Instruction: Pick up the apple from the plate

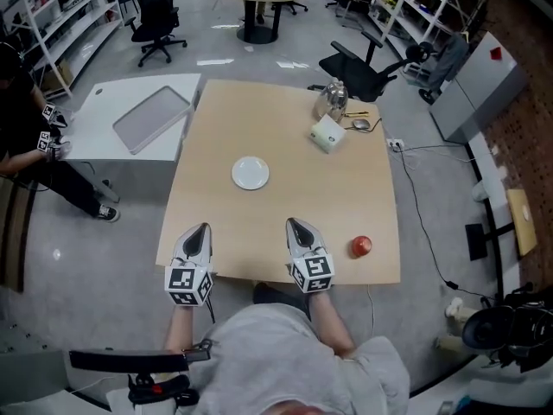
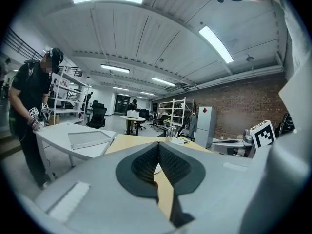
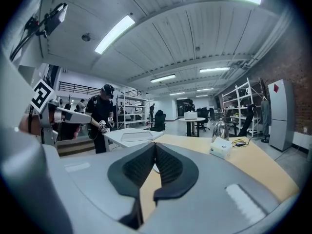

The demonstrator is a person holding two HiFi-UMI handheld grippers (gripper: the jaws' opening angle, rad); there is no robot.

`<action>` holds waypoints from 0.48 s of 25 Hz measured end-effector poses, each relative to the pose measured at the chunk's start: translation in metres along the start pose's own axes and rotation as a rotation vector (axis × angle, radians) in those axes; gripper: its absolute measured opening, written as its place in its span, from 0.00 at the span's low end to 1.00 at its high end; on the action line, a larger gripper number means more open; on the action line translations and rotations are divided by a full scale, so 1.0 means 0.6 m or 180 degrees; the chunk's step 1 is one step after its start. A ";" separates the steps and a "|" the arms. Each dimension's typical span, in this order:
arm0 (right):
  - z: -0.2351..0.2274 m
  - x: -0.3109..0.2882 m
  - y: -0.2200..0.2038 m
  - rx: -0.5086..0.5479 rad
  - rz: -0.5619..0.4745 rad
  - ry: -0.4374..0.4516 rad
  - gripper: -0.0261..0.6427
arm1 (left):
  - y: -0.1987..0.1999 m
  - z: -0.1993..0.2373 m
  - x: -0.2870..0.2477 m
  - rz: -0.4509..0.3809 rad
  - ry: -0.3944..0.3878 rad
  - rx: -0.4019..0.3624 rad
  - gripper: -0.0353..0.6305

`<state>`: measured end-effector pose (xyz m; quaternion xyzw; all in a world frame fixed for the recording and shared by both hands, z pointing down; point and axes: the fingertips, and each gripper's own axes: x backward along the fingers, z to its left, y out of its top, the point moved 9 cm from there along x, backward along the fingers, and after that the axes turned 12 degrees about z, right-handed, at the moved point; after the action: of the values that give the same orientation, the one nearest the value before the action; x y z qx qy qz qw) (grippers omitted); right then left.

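Note:
The red apple (image 1: 361,246) lies on the tan table (image 1: 285,206) near its front right corner, to the right of my right gripper. The white plate (image 1: 250,173) sits in the middle of the table with nothing on it. My left gripper (image 1: 200,230) and right gripper (image 1: 295,225) hover side by side over the table's front edge, both pointing toward the plate. Each is shut with nothing between its jaws. In the left gripper view the left gripper (image 2: 158,146) has its pads pressed together. The right gripper (image 3: 155,145) looks the same in its own view.
A white tissue box (image 1: 327,133) and a glass jug (image 1: 333,98) stand at the table's far right. A white side table with a grey tray (image 1: 151,117) adjoins on the left, where a person (image 1: 17,119) stands. Office chairs (image 1: 359,69) are beyond.

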<state>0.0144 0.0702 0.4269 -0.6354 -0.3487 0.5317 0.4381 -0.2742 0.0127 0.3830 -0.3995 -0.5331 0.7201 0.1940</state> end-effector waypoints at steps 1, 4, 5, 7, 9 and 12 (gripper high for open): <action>0.002 -0.003 0.003 0.0016 -0.0001 0.0024 0.05 | 0.001 0.001 0.001 -0.0003 0.0017 0.0010 0.08; 0.008 -0.010 0.008 0.0061 0.0003 0.0078 0.05 | 0.001 0.004 0.002 -0.0003 0.0055 0.0024 0.08; 0.009 -0.013 0.009 0.0064 0.0003 0.0093 0.05 | 0.001 0.005 0.002 -0.0004 0.0065 0.0028 0.08; 0.009 -0.017 0.012 0.0067 0.0003 0.0123 0.05 | 0.000 0.006 0.002 -0.0005 0.0088 0.0043 0.08; 0.010 -0.019 0.014 0.0078 0.0002 0.0144 0.05 | -0.001 0.008 0.004 -0.0008 0.0117 0.0065 0.08; 0.013 -0.026 0.012 0.0084 0.0014 0.0153 0.05 | -0.002 0.017 0.007 -0.0021 0.0156 0.0077 0.08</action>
<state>0.0037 0.0550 0.4257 -0.6429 -0.3296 0.5218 0.4535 -0.2846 0.0099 0.3839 -0.4129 -0.5208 0.7158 0.2141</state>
